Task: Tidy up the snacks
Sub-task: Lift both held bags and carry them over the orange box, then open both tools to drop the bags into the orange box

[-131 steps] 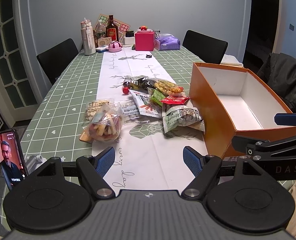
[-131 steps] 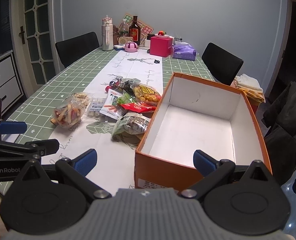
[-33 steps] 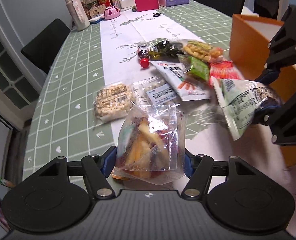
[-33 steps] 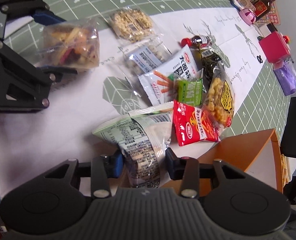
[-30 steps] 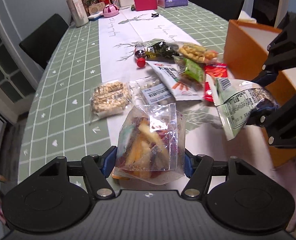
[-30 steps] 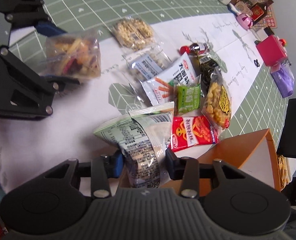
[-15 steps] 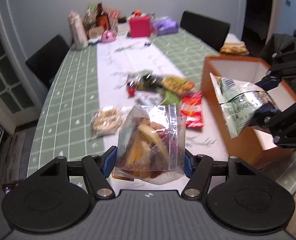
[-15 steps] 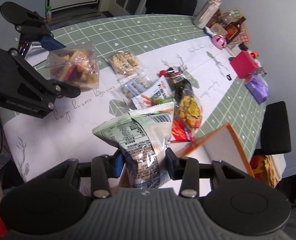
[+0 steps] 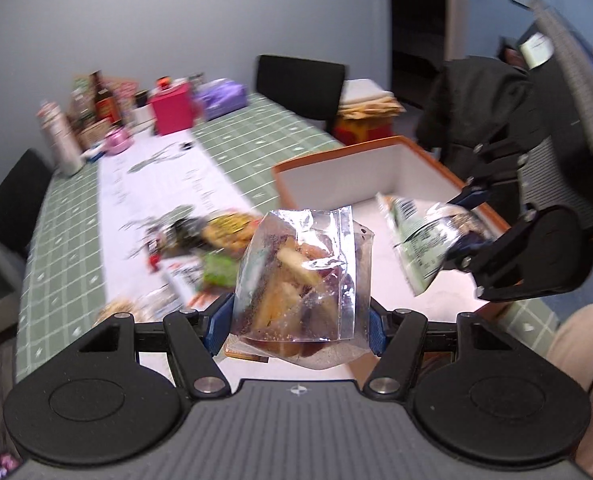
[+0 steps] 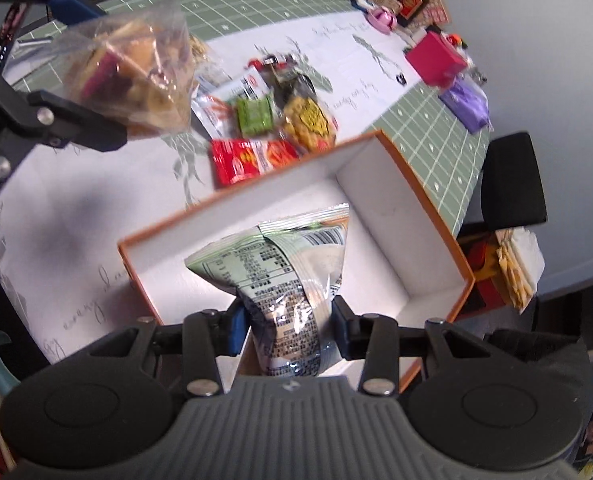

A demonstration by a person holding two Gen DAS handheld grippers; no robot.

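Here the left gripper (image 9: 298,326) is clamped on a clear zip bag of mixed snacks (image 9: 300,280), its blue pads pressed against the bag's lower sides; the bag stands roughly upright between them, long axis vertical, its sealed top edge pointing up and away from the camera. The right gripper (image 10: 286,330) pinches the lower end of a pale green snack packet (image 10: 280,276), which also rises lengthwise out of the jaws, printed back panel and barcode toward the camera, crimped top edge pointing to the far side. That packet hangs over the near part of the open orange box (image 10: 436,208), whose white inside shows around it; whether it touches the floor of the box cannot be told. In the right wrist view the clear bag is up at the far left, over the white table runner (image 10: 76,216) and apart from the box. Just beyond the box's far-left wall lie a red packet (image 10: 252,158), a yellow packet (image 10: 310,122) and a small green packet (image 10: 254,116). A pink box (image 10: 434,58) stands farther along the green checked tablecloth (image 10: 436,128).
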